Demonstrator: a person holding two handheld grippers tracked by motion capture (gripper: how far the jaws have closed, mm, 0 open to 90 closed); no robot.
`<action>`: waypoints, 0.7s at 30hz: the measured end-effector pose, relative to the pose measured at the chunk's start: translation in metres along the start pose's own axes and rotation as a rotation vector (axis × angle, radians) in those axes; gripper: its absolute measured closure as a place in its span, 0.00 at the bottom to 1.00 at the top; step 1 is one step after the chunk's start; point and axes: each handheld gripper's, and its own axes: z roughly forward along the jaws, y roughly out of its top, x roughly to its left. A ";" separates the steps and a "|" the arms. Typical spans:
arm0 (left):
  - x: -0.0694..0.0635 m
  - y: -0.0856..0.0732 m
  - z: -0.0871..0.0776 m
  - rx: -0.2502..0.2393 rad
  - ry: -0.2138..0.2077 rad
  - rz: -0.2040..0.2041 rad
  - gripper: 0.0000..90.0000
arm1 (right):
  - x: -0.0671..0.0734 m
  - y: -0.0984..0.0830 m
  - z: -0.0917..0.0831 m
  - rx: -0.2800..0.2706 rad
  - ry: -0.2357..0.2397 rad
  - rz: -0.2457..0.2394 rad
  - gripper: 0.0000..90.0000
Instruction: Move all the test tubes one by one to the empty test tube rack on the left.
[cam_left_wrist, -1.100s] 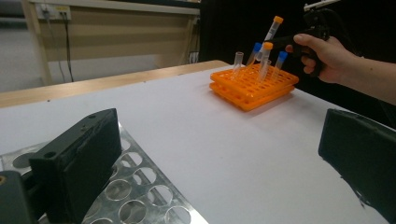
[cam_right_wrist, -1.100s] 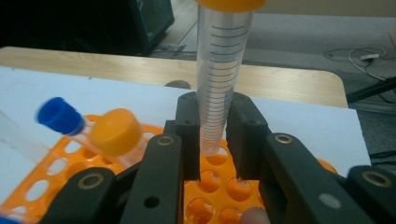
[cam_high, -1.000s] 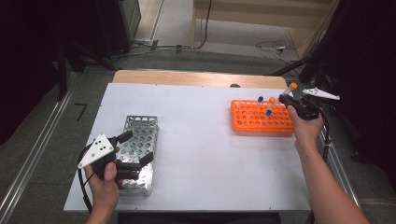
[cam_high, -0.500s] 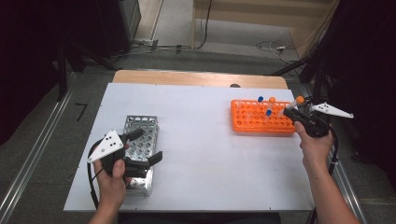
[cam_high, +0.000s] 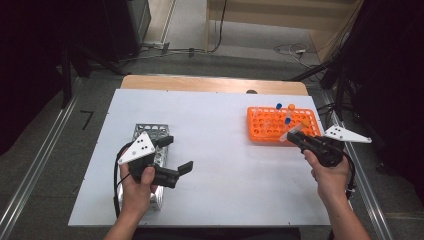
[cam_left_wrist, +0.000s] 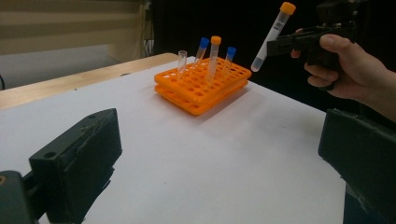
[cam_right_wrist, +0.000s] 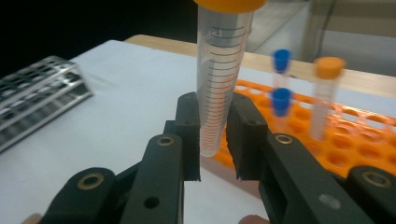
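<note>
1. Held orange-capped tube (cam_right_wrist: 223, 79) pinched betw. jaws of right gripper (cam_right_wrist: 214, 135), pads clamped on lower part, cap up; grip low on body prob. so cap end stayed free and tube could drop bottom-first into a hole.
2. Tube in air, clear of orange rack (cam_high: 282, 125), just off its near right corner in high view (cam_high: 295, 132); in left gripper view seen tilted, cap (cam_left_wrist: 287, 7) leaning away from the hand, rounded tip lower.
3. Orange rack sat far right on white table (cam_high: 225, 150); kept two blue-capped tubes (cam_left_wrist: 203, 49), one orange-capped tube (cam_left_wrist: 214, 51), one uncapped clear tube (cam_left_wrist: 181, 60), all upright in holes – rack there to keep them standing.
4. Metal rack (cam_high: 150, 145) lay near left, partly under left hand; prob. the drop-off spot, judged only from layout.
5. Left gripper (cam_high: 176, 155) w/ jaws spread wide, nothing betw. them; aimed across table toward orange rack, waiting.
6. Right hand (cam_high: 330, 172) came in from bottom right, wrist roughly straight, gripper pointing up-left toward the rack.
7. Left hand (cam_high: 137, 182) wrapped on grip, forearm from bottom left, held low over table beside metal rack.
</note>
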 end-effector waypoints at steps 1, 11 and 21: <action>-0.001 0.002 0.002 0.006 0.001 0.007 0.00 | 0.000 0.000 0.000 0.000 0.000 0.000 0.81; -0.011 0.012 0.031 0.050 -0.003 0.003 0.03 | 0.043 -0.009 0.023 0.041 0.142 -0.037 0.81; -0.022 0.010 0.049 0.112 -0.001 -0.021 0.15 | 0.072 -0.014 0.037 0.073 0.217 -0.080 0.81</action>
